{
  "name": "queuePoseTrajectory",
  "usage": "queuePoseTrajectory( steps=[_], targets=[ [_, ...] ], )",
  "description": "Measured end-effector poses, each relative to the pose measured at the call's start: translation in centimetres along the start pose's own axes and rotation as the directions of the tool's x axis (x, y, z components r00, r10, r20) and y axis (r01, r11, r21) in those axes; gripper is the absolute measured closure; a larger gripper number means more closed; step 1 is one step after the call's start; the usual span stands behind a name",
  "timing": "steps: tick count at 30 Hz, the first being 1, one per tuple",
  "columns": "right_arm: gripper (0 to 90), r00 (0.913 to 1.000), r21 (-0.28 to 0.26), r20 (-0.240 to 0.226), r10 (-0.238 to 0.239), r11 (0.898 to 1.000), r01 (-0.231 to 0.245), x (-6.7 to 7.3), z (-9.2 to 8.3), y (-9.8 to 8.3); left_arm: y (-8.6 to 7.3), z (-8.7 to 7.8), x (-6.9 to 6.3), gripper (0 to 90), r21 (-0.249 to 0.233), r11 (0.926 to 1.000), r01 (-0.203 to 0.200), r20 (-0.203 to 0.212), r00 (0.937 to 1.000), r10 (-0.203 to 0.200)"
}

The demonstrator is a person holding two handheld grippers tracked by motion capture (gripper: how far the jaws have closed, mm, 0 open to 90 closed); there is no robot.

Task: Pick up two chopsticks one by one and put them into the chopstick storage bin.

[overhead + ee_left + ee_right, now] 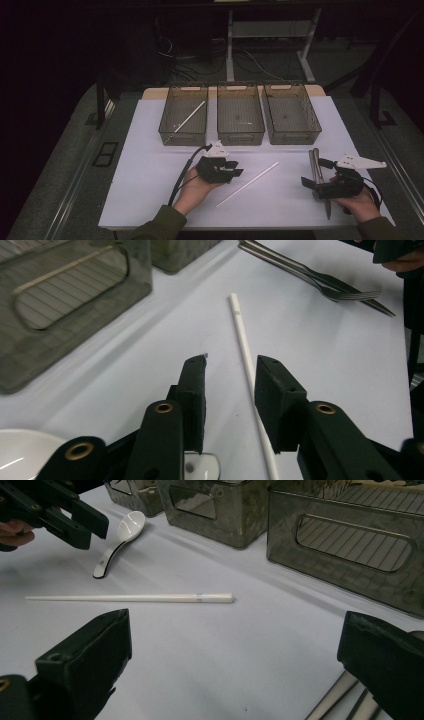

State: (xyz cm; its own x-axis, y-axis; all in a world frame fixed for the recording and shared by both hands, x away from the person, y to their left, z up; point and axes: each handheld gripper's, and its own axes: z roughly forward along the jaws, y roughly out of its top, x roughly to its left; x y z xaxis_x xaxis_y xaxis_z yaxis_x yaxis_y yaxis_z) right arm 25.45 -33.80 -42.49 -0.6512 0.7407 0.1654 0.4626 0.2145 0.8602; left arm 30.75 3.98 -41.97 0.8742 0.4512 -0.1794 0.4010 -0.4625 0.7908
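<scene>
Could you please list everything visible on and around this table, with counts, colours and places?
Mesh baskets: three, dark grey, in a row at the far side.
Chopsticks: two, white; one on the table between the grippers, one inside the left basket.
Spoon: one, white with a dark edge, near the left gripper.
Metal cutlery: fork plus another piece, silver, by the right gripper.
Table cover: one, white.
Left gripper: black, open, straddling the chopstick.
Right gripper: black, open.
</scene>
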Motion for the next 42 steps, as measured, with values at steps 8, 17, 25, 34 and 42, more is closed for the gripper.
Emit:
queuePoseTrajectory(
  steps=[8,17,25,34,42],
  targets=[
    [0.9,1.0000,0.000,0.003,-0.003,1.000,0.003,0.0,0.0,0.0,0.0,2.1,-1.0,72.7,0.033,0.9994,0.009,0.013,0.9999,-0.009],
    [0.9,1.0000,0.000,0.002,-0.001,1.000,0.001,0.0,0.0,0.0,-0.3,4.3,-1.8,76.0,0.096,0.9951,-0.022,0.007,0.9998,0.021],
    [0.9,1.0000,-0.001,0.001,-0.001,1.000,0.001,0.0,0.0,0.0,-0.6,5.1,-1.9,77.4,0.124,0.9917,-0.032,-0.004,0.9995,0.033],
    [0.9,1.0000,-0.001,0.001,-0.002,1.000,0.002,0.0,0.0,0.0,-0.7,5.2,-2.0,82.2,0.130,0.9902,-0.052,-0.011,0.9985,0.054],
    [0.9,1.0000,0.001,0.000,0.000,1.000,0.000,0.0,0.0,0.0,-0.5,5.3,-2.1,84.0,0.141,0.9865,-0.084,-0.003,0.9963,0.085]
  ],
)
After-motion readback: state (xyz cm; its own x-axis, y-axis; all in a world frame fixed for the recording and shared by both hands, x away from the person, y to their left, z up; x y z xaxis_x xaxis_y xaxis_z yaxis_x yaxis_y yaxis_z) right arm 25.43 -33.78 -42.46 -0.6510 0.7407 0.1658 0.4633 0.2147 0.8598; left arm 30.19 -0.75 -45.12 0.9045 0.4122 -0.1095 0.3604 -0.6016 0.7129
